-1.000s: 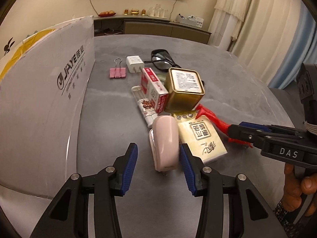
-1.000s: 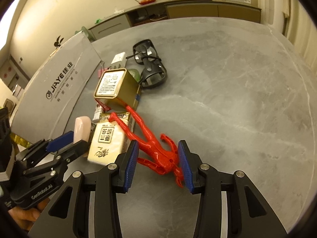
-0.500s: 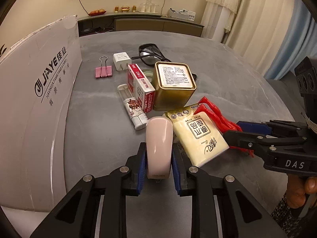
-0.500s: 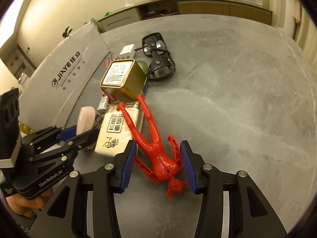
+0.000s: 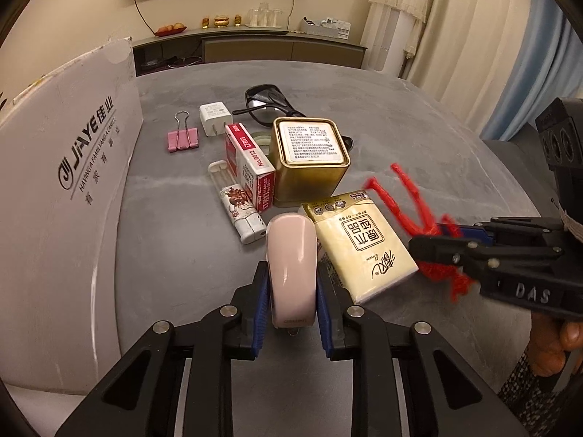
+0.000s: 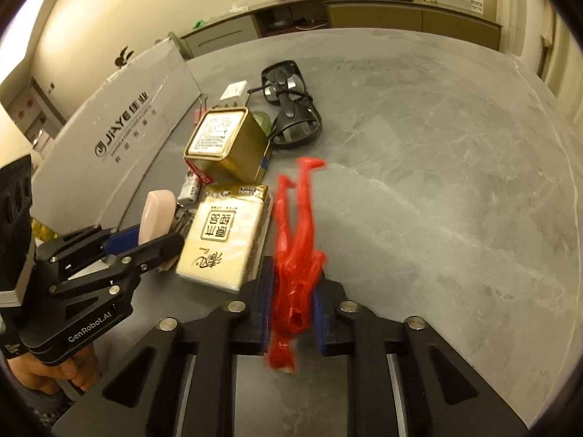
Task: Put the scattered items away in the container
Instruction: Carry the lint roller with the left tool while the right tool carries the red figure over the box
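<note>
both grippers have a catch, so the step in hand looks like the lift-and-carry part of the tidying. the left gripper (image 5: 292,293) has its jaws pinching the smooth pink rounded plastic stapler (image 5: 291,269) across its sides, at the near end of the pile. the right gripper (image 6: 291,304) has its jaws pressed onto the soft red rubbery stretch figure (image 6: 297,240), which is blurred and seems clear of the grey stone worktop (image 6: 437,182), legs pointing away.

the tall white cardboard box with grey lettering (image 5: 69,196) stands on the left, just beside the clutter; its opening is not in view, so i cannot tell how full it is. the next move probably calls for raising each item above the box wall before swinging left and letting go.

left on the worktop: a yellow tissue pack (image 5: 364,244) touching the stapler's side, a square gold tin (image 5: 309,160), a red and white carton (image 5: 251,167), a pink binder clip (image 5: 182,138), a white charger plug (image 5: 215,118) and black sunglasses (image 6: 291,109). the right half of the worktop is open; the left gripper's lane runs tight between tissue pack and box wall.
</note>
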The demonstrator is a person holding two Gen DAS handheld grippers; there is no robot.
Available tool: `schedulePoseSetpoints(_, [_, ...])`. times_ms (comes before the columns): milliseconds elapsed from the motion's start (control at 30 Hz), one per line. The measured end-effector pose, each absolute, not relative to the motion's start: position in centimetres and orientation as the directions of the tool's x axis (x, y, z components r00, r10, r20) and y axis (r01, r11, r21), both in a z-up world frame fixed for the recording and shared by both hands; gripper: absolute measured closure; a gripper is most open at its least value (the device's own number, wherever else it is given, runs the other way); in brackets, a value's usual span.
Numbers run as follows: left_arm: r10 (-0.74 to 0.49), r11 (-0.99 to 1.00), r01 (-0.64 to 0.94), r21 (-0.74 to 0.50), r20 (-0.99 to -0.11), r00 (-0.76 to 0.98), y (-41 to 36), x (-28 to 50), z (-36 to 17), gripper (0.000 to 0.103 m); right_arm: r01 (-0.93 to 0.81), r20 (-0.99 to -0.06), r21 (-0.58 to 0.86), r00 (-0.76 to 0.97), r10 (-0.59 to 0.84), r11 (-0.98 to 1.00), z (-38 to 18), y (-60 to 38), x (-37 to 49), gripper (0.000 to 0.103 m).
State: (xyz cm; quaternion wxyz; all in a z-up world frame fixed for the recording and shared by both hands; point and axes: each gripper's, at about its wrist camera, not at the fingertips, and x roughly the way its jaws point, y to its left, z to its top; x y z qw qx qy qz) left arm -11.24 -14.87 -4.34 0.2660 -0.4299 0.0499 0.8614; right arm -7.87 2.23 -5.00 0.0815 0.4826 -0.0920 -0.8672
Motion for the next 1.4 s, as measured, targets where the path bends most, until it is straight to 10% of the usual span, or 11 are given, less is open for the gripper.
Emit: schedulePoseSetpoints(1400, [0.526, -0.85, -0.446, -0.28, -0.491, -0.695, -26.7, -10.2, 7.6, 0.078, 0.185, -0.659, 0.271, -0.68, -0.322, -0.945, 4.7, -8.9, -7.7, 0.085])
